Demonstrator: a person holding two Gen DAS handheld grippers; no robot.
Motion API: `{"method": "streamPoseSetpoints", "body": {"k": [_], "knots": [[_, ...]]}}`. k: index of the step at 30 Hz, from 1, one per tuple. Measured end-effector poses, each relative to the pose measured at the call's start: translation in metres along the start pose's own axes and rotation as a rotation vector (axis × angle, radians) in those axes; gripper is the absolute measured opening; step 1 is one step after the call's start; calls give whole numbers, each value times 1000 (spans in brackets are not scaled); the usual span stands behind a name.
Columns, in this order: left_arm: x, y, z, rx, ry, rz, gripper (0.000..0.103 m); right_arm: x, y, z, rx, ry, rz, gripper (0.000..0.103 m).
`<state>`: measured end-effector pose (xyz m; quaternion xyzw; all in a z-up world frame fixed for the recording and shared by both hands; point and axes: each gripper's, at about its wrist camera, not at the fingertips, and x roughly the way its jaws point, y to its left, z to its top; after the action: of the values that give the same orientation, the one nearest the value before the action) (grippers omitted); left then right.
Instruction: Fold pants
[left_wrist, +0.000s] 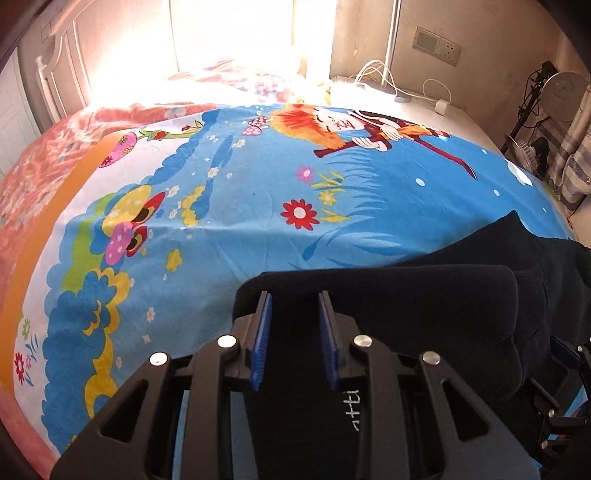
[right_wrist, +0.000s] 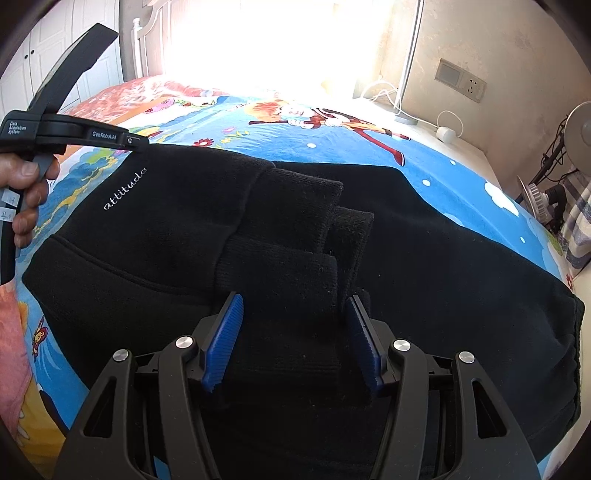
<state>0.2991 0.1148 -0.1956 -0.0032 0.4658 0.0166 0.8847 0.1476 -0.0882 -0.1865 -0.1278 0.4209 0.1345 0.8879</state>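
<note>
While the left wrist view looked across the cartoon bedsheet (left_wrist: 236, 221), the left gripper (left_wrist: 295, 299) pinched a fold of the black pants (left_wrist: 424, 295), jaws narrow. In the right wrist view, the right gripper (right_wrist: 293, 299) straddled the stacked cuffs (right_wrist: 291, 269) near the bed's near edge, blue pads half-wide; contact unclear.

Bed (left_wrist: 44, 206) spread with a blue cartoon-printed cotton sheet (left_wrist: 258, 206), bearing black folded fleece pants (right_wrist: 424, 236) at the sheet's near edge and an orange-red floral quilt (left_wrist: 29, 173) along the sheet's left border.
</note>
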Motion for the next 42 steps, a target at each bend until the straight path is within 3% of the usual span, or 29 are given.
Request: {"method": "streamPoseSetpoints", "body": {"k": [1, 2, 4, 8, 13, 17, 21, 26, 27, 29, 32, 42], "knots": [[-6, 3, 2, -21, -12, 53, 27, 0, 0, 0, -1, 0, 0, 54], [-14, 8, 2, -62, -18, 51, 25, 0, 0, 0, -2, 0, 0, 55], [-37, 9, -4, -115, -70, -48, 25, -1, 0, 0, 1, 2, 1, 55], [-60, -11, -33, -85, -106, -80, 32, -1, 0, 0, 0, 2, -1, 55], [-22, -11, -73, -103, -7, 16, 39, -2, 3, -2, -6, -5, -13, 56], [-50, -9, -84, -138, -70, 78, 42, -2, 0, -1, 10, -3, -17, 60], [-79, -21, -103, -134, -115, -9, 47, -1, -1, -1, 14, -2, -15, 61], [-71, -34, -133, -60, -100, 39, 54, -1, -7, -3, 28, 5, 2, 66], [-72, -33, -135, -58, -106, 49, 56, -1, -9, -3, 36, 9, 7, 68], [-75, -26, -136, -93, -94, 63, 69, 0, -12, -3, 47, 13, 12, 69], [-78, -11, -139, -146, -81, 34, 69, 1, -13, -4, 49, 11, 10, 71], [-85, -3, -145, -157, -82, 56, 75, -2, -14, -7, 53, 12, 4, 74]]}}
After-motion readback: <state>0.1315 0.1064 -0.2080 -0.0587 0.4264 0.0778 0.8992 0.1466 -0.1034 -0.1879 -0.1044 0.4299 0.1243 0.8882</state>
